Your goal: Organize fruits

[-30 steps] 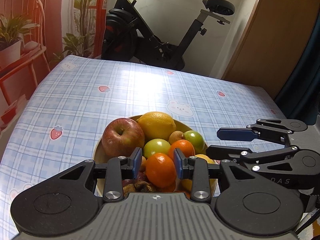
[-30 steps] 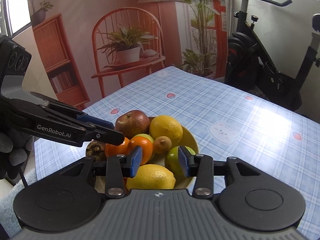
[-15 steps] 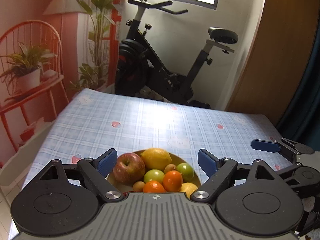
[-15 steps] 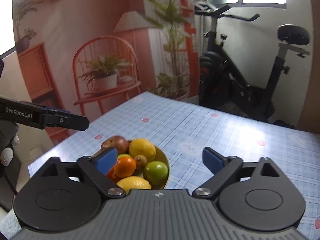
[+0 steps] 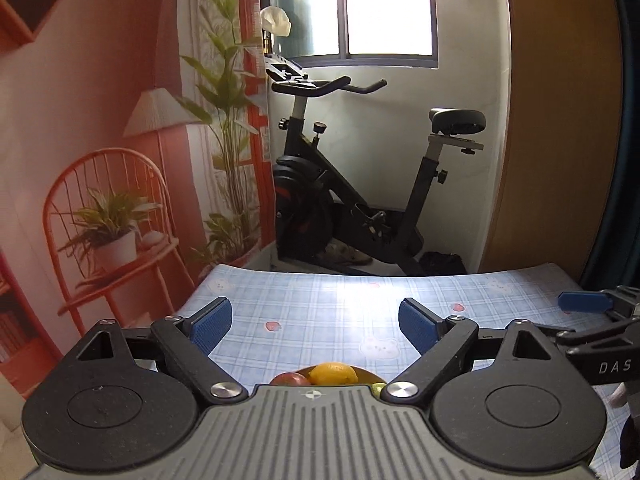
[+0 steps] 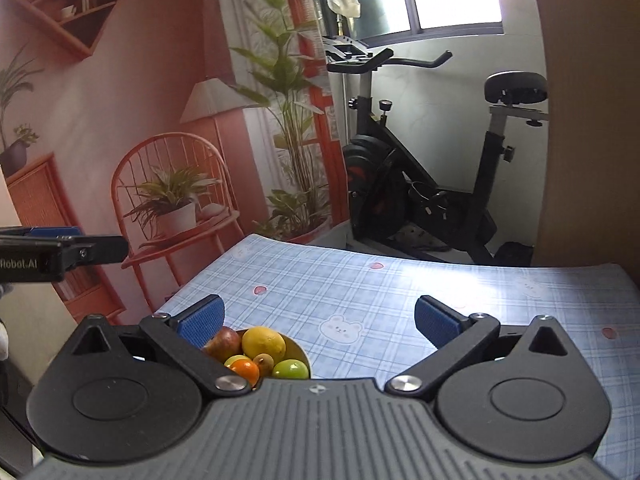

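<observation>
My left gripper (image 5: 315, 325) is opening, its blue ribbed pads (image 5: 210, 324) standing wide apart with nothing between them but open air over the blue checked tablecloth (image 5: 320, 304). The round yellow bowl of mixed fruit (image 5: 366, 376) sits below and behind those pads, close to the gripper's grey body, so only a yellow lemon (image 5: 334, 374) and the top of a red apple (image 5: 290, 379) peep over the edge.

My right gripper (image 6: 318, 322) is spread wide too, empty between its pads (image 6: 436, 322). From this side the bowl (image 6: 300, 350) lies beneath the left-hand pad, off to the left of the gap's middle and nearer to me than the fingertips. In it I see the lemon (image 6: 264, 342) at the back, the apple (image 6: 222, 344) left of it and partly behind my finger, an orange tangerine (image 6: 244, 370) in front, a green fruit (image 6: 290, 368) on the right and a small brown fruit (image 6: 263, 360) between them. Neither gripper touches the bowl or any fruit.
</observation>
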### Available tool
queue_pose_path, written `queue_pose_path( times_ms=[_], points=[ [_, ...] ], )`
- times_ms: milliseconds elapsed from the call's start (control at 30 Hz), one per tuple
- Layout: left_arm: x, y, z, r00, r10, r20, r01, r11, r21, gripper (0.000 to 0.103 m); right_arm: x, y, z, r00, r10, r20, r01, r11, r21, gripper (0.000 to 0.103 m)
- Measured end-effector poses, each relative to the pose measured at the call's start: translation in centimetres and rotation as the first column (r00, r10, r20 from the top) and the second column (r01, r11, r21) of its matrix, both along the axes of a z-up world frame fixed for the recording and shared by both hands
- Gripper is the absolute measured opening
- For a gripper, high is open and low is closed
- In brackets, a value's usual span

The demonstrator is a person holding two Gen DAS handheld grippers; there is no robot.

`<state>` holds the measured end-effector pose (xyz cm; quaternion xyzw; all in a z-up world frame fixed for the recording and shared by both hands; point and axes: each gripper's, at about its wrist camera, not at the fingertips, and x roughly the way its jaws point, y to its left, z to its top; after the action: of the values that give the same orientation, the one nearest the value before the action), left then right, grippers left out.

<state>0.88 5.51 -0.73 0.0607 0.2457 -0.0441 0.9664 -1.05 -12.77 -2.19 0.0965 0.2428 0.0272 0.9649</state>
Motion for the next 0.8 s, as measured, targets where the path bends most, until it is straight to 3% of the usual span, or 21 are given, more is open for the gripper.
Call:
queue_pose_path(
  times_ms=[167, 800],
  points=[
    [-0.8, 0.2, 1.1, 1.000, 0.013, -0.009, -0.013, 0.999, -0.043, 0.092, -1.1, -0.5, 1.2, 0.999, -0.039, 0.008, 0.039, 0.999, -0.011, 0.103],
    [-1.6, -0.3, 1.5, 1.000, 0.001, -0.002, -0.001, 0.999, -0.051, 0.092, -1.9, -1.1, 2.0, 0.995, -0.096, -0.003, 0.096, 0.995, -0.012, 0.103]
  ],
)
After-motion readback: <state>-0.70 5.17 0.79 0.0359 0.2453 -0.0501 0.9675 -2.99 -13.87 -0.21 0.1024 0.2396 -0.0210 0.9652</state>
